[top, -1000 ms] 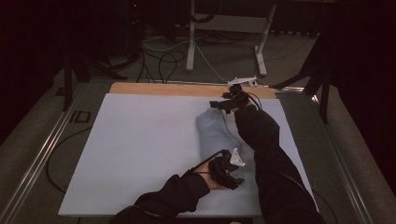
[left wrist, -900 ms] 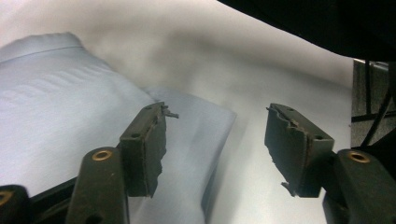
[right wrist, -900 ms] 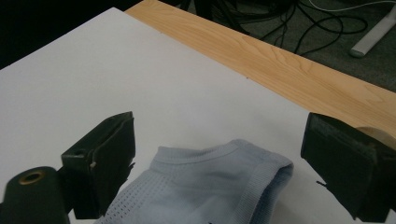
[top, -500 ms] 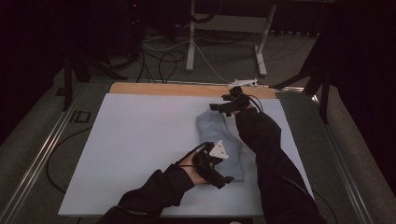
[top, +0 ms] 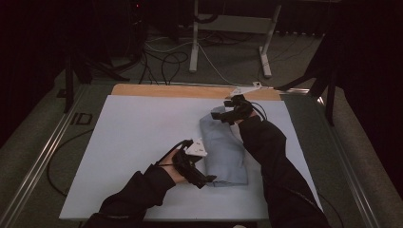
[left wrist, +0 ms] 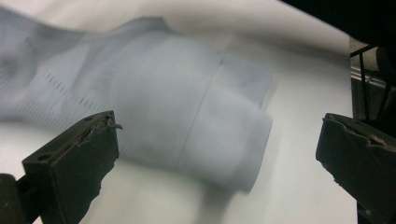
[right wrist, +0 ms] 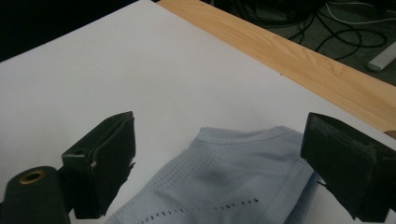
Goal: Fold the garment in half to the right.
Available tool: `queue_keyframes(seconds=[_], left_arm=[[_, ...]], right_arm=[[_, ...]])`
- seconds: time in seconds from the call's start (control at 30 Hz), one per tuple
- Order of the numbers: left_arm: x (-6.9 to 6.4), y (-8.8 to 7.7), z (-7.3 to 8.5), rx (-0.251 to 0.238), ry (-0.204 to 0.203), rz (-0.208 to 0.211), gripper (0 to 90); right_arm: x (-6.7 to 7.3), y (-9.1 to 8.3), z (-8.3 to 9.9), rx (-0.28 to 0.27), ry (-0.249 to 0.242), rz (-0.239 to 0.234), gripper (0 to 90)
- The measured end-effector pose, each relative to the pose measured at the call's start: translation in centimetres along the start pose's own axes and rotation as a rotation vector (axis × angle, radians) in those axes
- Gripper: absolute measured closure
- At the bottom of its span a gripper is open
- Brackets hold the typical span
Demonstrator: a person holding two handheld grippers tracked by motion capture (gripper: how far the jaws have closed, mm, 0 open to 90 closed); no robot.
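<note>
Pale-blue folded garment (top: 223, 147) is lying right of centre on the white desk (top: 142, 137). Left gripper (top: 202, 178), jaws wide, is withdrawing from its near end; right gripper (top: 223, 114), jaws wide, is hovering at its far end, suggesting a fold just released.

In the left gripper view the folded garment (left wrist: 154, 116) is motion-blurred, its left end cut off by the edge.

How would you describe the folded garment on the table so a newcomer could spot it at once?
Start at the white table with the wooden strip along its far edge. Right of centre lies the folded pale blue garment, between the person's two tongs. It is the sole cloth there, with ribbed hems and rows of tiny perforations.
</note>
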State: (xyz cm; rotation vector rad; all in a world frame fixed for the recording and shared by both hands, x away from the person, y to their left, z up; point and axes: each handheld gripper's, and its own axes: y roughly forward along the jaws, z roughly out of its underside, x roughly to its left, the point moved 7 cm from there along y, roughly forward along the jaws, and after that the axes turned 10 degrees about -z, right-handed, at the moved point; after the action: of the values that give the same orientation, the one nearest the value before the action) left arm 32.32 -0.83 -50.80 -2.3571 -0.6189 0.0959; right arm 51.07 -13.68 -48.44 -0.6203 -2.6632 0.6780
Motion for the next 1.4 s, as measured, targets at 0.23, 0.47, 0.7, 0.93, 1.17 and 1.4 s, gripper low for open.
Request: queue_keyframes(seconds=[0.23,0.47,0.7,0.93,1.17,1.4], left_arm=[[1.8,-2.6,3.1,-0.019,-0.056,-0.022,0.4],[2.8,-5.1,6.5,-0.029,-0.097,-0.059,0.4],[3.4,-7.0,10.6,-0.038,-0.163,-0.11,0.4],[4.0,-8.3,13.0,-0.057,-0.212,-0.156,0.4],[4.8,-8.7,13.9,-0.078,-0.236,-0.186,0.4],[5.0,-8.5,14.1,-0.082,-0.24,-0.19,0.4]], right_arm=[[0.3,-0.4,0.8,0.007,0.001,-0.008,9.8],[-0.5,0.2,1.3,0.01,0.031,0.012,9.6],[-2.5,1.3,1.0,0.01,0.045,0.08,16.0],[-5.4,1.9,2.0,0.041,0.089,0.175,61.7],[-5.9,3.7,3.6,0.169,0.048,0.188,88.9],[-6.8,5.4,4.5,0.233,0.058,0.213,90.0]])
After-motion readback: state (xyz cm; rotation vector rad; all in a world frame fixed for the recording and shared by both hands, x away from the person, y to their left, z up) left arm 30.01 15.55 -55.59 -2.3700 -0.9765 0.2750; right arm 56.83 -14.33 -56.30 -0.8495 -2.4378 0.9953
